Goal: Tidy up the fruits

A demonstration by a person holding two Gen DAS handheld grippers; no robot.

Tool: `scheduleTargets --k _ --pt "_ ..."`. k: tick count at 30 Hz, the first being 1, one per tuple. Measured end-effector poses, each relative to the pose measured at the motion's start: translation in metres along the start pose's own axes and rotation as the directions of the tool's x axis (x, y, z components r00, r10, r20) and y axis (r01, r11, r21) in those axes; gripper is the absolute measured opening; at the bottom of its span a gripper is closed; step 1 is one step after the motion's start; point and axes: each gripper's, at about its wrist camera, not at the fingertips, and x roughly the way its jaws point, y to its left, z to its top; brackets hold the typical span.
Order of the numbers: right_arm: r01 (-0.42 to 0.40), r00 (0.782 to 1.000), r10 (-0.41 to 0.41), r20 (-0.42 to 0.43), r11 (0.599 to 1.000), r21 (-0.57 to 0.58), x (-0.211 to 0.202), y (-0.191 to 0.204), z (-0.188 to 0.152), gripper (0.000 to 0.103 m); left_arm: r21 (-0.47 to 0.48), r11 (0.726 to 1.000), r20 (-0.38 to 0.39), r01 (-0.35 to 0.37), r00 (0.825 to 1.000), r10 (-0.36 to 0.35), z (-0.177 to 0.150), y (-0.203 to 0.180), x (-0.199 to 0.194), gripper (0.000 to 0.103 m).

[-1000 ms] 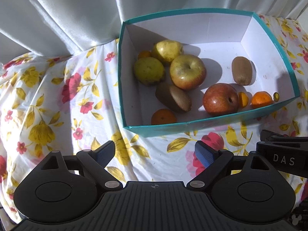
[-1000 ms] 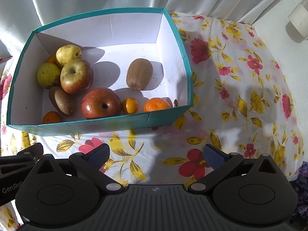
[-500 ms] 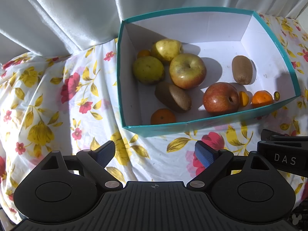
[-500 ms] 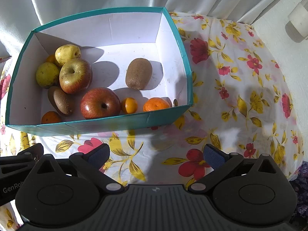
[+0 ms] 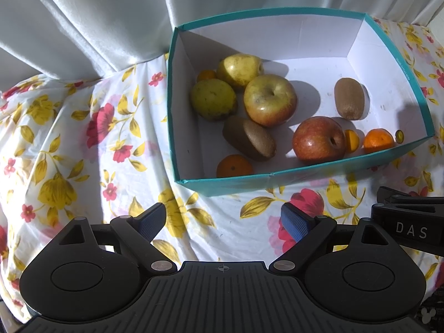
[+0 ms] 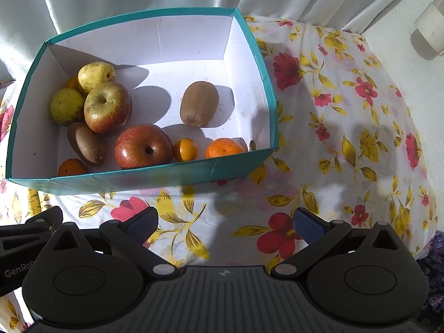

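Both of my grippers hang over the flowered cloth (image 5: 83, 138) on the near side of the teal box (image 5: 277, 179), each pointing steeply down. Left gripper (image 5: 223, 219): jaws spread wide, blue pads (image 5: 291, 220) apart, nothing between them but cloth. Right gripper (image 6: 226, 223): jaws likewise spread wide, pads (image 6: 308, 226) apart, gripping nothing. Its black body shows at the right edge of the left view.

All the fruit lies inside the box, on its white floor. Left group: 2 yellow-green pears (image 5: 213, 98) touching each other, with a small orange fruit (image 5: 206, 75) tucked behind them against the left wall. Yellow-red apple (image 5: 270, 100) touches both pears, stem pit facing up. Kiwi 1 (image 5: 249, 138) lies just near of that apple, long axis running from far-left to near-right, its flat end turned toward the near-right. Mandarin 1 (image 5: 234, 166) sits against the near wall.

Centre and right: red apple (image 6: 143, 145), stem pit tipped toward the near-right. Kiwi 2 (image 6: 198, 104) lies apart from the others, long axis running roughly near to far, leaning slightly right at its far end. 1 small orange fruit (image 6: 185, 149) touches the red apple's right side; mandarin 2 (image 6: 226, 147) rests just right of it by the near wall. 1 tiny dark-rimmed piece (image 6: 252, 145) sits in the near-right corner; I cannot tell what it is.

White curtain (image 5: 97, 14) hangs behind the box.
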Motion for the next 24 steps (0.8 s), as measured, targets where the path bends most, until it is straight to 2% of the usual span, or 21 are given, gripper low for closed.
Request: scheduleTargets --k 24 --pt "0.004 1.000 -0.004 -0.003 1.000 0.000 0.0006 0.0010 0.0014 0.103 0.003 1.000 -0.010 0.002 1.000 -0.002 0.0005 0.0009 0.0030 0.094"
